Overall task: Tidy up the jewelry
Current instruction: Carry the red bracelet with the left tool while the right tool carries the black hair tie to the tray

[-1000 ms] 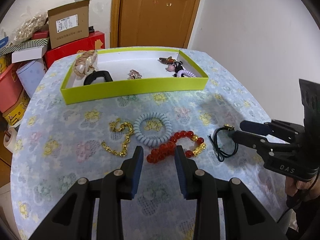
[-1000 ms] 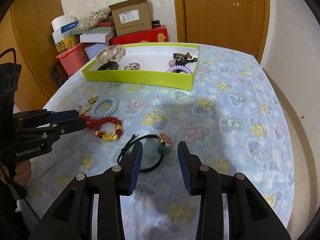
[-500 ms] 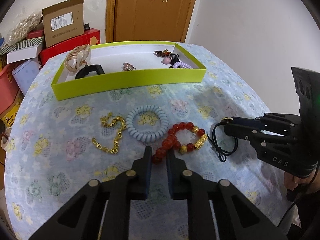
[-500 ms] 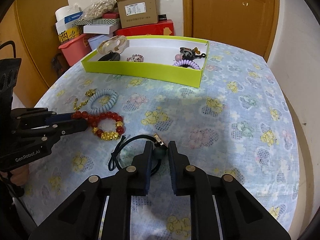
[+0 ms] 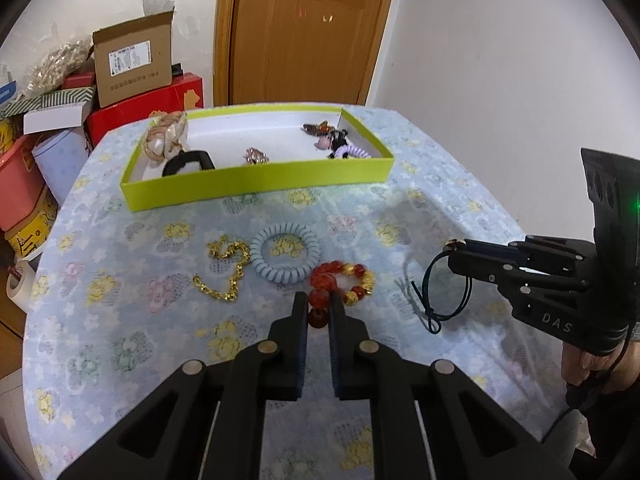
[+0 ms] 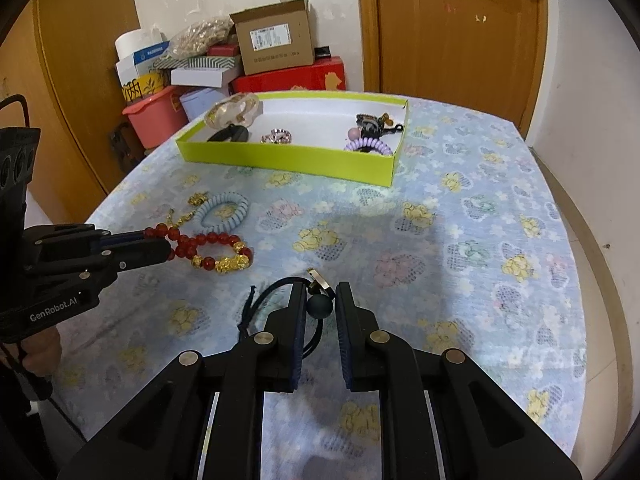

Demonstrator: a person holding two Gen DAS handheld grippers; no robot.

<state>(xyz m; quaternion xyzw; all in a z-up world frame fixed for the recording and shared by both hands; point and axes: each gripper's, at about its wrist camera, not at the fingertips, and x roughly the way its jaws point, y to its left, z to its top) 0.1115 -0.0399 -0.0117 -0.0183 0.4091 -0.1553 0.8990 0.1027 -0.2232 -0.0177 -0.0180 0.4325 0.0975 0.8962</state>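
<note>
Two pieces of jewelry are gripped at once above a surface covered with a flowered cloth. The red bead bracelet is pinched at its near end by the left tongs, whose jaws are closing on the beads; the rest of the bracelet trails forward onto the cloth, touching the pale blue coil hair tie. A gold chain is seen just beside that coil. The black hair tie is clamped by the narrow right tongs at its dark bead, its cord looping out to the left. The green tray, already holding several pieces, is set well beyond both tongs.
</note>
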